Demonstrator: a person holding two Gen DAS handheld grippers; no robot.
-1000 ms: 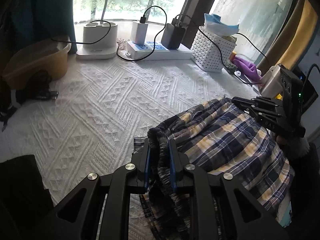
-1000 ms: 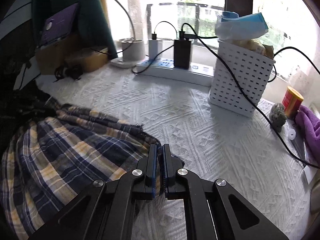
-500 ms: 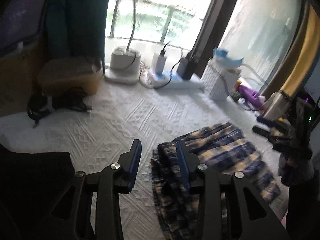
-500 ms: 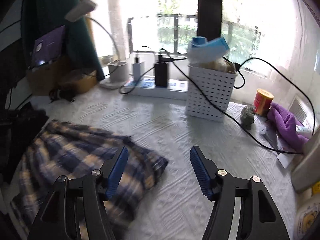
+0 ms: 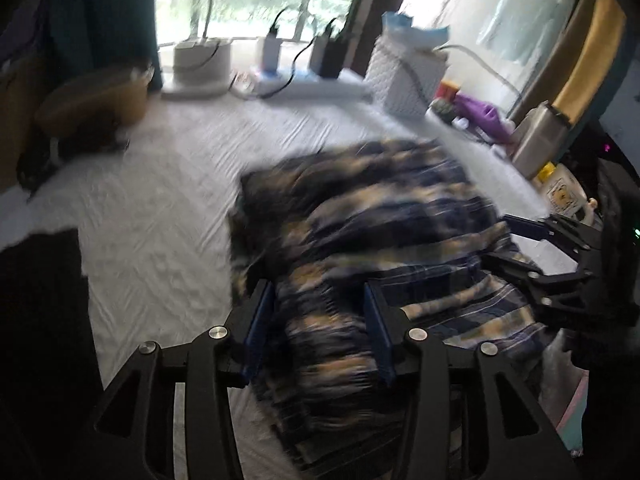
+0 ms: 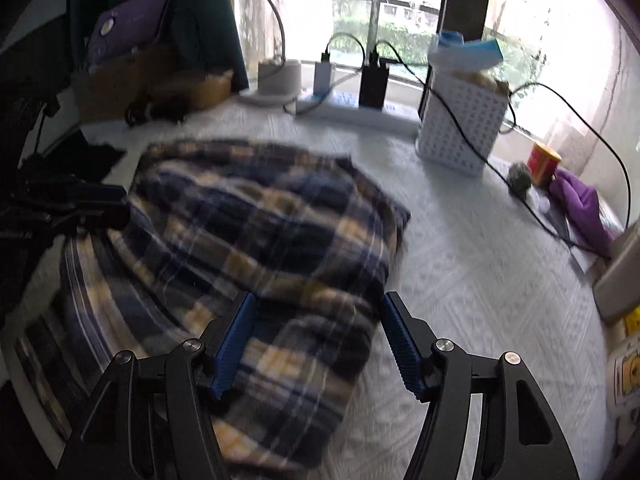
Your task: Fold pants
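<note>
Pants [image 6: 256, 232] lie folded on the white table [image 6: 460, 280], both grippers just released. Left gripper [image 5: 320, 320] jaws have been opening and stand apart above the cloth; right gripper [image 6: 316, 340] jaws are wide, empty. Next likely needs fresh grips at the pants' near edge for another fold.

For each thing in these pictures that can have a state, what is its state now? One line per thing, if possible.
Blue and yellow plaid pants: lying in a folded heap on the white textured bedspread, not gripped.
Left gripper: open, jaws have just been opening, plaid cloth shows between them.
Right gripper: open, jaws have just opened, over the heap's near edge.
White power strip: two adapters plugged in.
White perforated basket: upright, filled above its rim.
</note>
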